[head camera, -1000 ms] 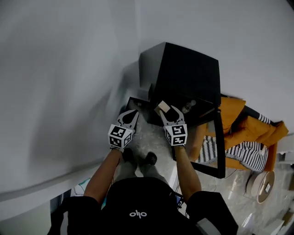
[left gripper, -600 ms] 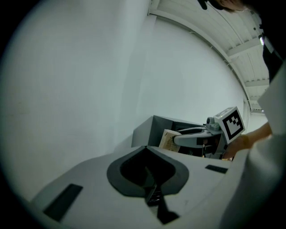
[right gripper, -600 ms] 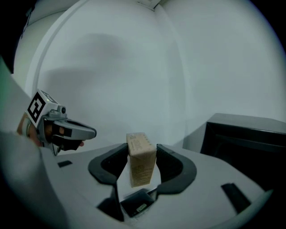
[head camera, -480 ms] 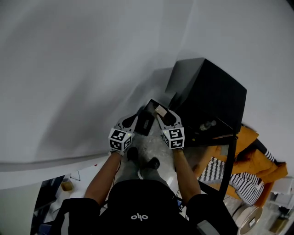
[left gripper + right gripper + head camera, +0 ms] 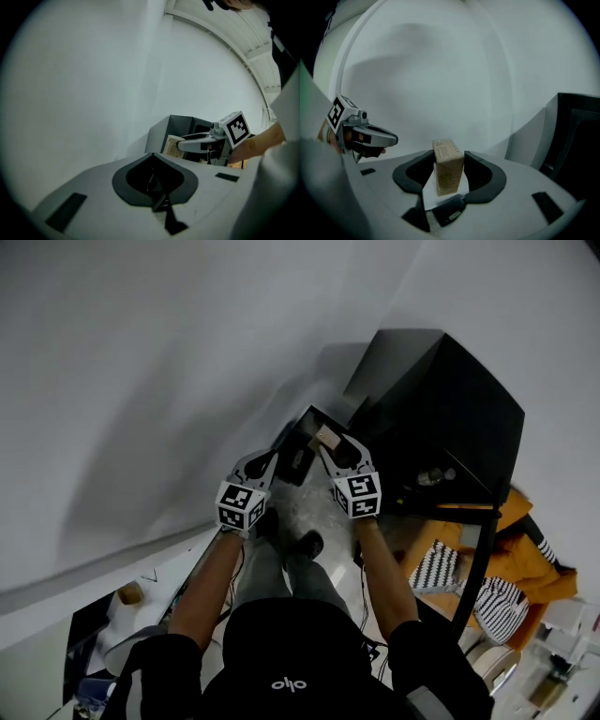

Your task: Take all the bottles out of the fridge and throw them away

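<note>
My right gripper [image 5: 334, 446] [image 5: 449, 165] is shut on a small tan carton [image 5: 325, 436] [image 5: 448, 164], which stands upright between the pads. The left gripper [image 5: 262, 463] [image 5: 153, 159] is beside it, shut with nothing in it. Both reach out over a dark open bin [image 5: 300, 461] on the floor against the white wall. The black fridge [image 5: 441, 399] stands to the right with its door [image 5: 473, 549] swung open, and a bottle [image 5: 432, 476] lies inside. From the left gripper view the right gripper [image 5: 199, 140] shows with the carton [image 5: 172, 146] at its tip.
A white wall [image 5: 169, 381] fills the left and far side. An orange cloth and a striped fabric [image 5: 469, 577] lie behind the fridge door. The person's feet [image 5: 305, 542] stand on a pale floor just before the bin. A desk edge with clutter [image 5: 127, 601] is at lower left.
Both grippers have swung left, away from the fridge and toward the bin by the wall, and sunk a little. The carton stays in the right gripper.
</note>
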The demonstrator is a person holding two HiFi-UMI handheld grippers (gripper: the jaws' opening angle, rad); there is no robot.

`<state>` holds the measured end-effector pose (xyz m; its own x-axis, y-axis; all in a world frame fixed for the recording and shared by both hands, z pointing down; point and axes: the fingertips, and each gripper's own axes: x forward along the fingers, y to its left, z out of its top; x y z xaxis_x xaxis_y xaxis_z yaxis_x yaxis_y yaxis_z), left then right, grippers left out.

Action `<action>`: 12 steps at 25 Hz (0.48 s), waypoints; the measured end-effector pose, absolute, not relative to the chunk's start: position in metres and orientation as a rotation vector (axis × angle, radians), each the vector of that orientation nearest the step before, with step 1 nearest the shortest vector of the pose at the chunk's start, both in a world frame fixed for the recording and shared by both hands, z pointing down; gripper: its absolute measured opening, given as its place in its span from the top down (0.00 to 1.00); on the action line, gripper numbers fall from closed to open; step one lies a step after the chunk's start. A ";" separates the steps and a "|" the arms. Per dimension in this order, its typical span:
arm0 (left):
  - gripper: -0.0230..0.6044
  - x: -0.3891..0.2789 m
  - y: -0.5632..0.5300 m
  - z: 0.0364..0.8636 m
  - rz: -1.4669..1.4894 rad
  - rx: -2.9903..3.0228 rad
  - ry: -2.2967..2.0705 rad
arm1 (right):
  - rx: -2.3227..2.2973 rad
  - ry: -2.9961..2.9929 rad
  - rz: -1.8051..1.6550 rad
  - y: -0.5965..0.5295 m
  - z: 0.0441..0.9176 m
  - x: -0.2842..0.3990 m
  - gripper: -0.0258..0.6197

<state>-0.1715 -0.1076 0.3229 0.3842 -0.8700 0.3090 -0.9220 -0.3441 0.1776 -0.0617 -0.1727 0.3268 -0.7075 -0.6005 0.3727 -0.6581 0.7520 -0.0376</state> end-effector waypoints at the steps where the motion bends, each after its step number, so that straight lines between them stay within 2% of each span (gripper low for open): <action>1: 0.96 -0.172 -0.110 0.332 0.228 2.321 -1.559 | 0.964 -2.606 0.241 -0.175 0.336 -0.063 0.64; 12: 0.96 -0.179 -0.143 0.464 0.246 2.317 -1.427 | 0.947 -2.530 0.316 -0.211 0.491 -0.084 0.64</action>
<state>-0.1788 -0.1434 0.4645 0.4616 -0.8133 0.3541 -0.8849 -0.3945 0.2475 -0.0840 -0.2105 0.4906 -0.6806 -0.5721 0.4577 -0.6670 0.7422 -0.0643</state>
